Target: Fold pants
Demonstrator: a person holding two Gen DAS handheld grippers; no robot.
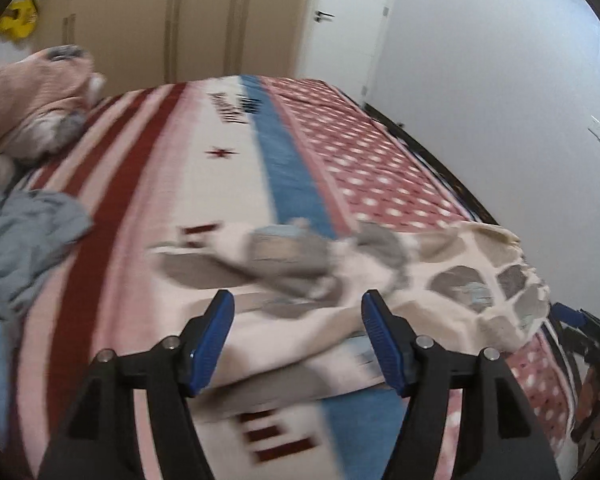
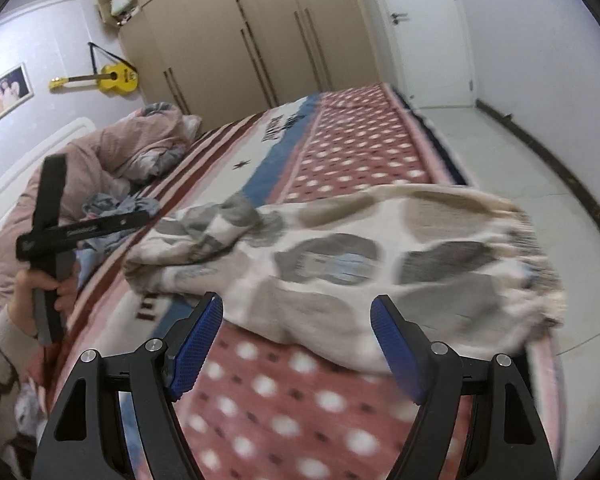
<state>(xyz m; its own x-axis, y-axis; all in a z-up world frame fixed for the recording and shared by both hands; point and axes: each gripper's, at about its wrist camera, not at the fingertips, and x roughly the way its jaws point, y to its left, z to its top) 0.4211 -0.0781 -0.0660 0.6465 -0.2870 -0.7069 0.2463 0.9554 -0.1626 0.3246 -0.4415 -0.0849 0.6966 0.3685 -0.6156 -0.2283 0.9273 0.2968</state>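
The pants (image 1: 440, 280) (image 2: 340, 248) are cream with grey and brown patches. They lie crumpled near the bed's front right corner, with the gathered waistband (image 2: 532, 260) at the right edge. My left gripper (image 1: 297, 300) is open just above the pants' left part, and its blue pads do not touch the cloth. My right gripper (image 2: 298, 302) is open too, low over the near edge of the pants, with nothing pinched. In the right wrist view a hand (image 2: 40, 292) holds the left tool's black handle (image 2: 52, 220) over the bed's left side.
The bedspread (image 1: 172, 184) has red stripes, a blue band and a pink dotted panel. A grey-blue garment heap (image 1: 28, 240) and a pink quilt (image 1: 32, 108) lie at the left. Wardrobes (image 2: 260, 40) stand behind, and tiled floor (image 2: 520, 160) lies to the right of the bed.
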